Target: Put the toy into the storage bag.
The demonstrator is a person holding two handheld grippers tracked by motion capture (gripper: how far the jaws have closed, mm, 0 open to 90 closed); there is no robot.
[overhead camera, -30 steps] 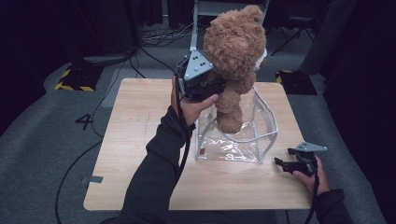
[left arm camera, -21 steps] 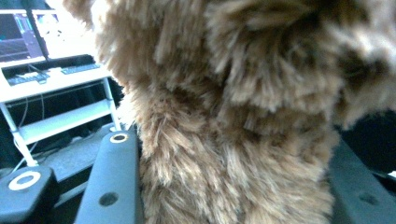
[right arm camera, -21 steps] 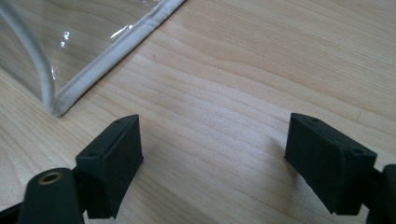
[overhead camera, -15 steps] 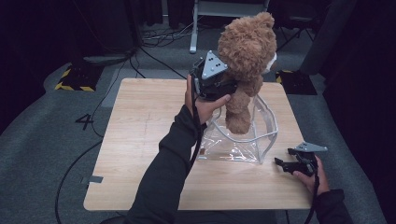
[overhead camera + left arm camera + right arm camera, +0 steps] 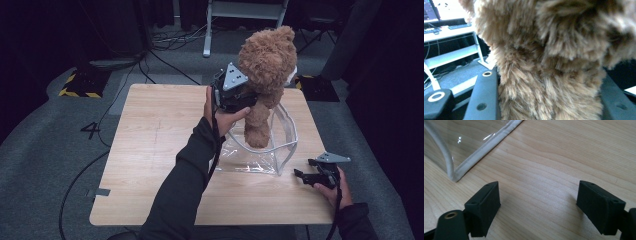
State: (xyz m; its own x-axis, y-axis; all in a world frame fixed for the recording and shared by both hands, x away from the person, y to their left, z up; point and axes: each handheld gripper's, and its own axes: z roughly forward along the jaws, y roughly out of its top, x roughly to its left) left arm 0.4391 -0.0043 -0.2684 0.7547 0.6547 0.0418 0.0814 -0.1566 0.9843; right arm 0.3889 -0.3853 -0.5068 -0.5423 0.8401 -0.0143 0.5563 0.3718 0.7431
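A brown teddy bear (image 5: 264, 70) hangs upright above the table, its legs dangling over the mouth of a clear plastic bag (image 5: 260, 147) with white piping. My left gripper (image 5: 239, 95) is shut on the bear's body, and the fur (image 5: 549, 75) bulges between the two black jaws in the left gripper view. My right gripper (image 5: 306, 176) rests low near the table's right front edge, open, with bare wood between its pads (image 5: 485, 207). The bag's white-trimmed corner (image 5: 454, 175) lies just ahead of it to the left.
The light wooden table (image 5: 150, 150) stands on a grey floor with cables, a white stand (image 5: 245, 10) behind, and black-and-yellow taped blocks (image 5: 77, 85) at the back left. Dark curtains close off the sides.
The left gripper has carried the bear rightward and a little down, so its legs now hang over the bag's opening. The right gripper has stayed put.
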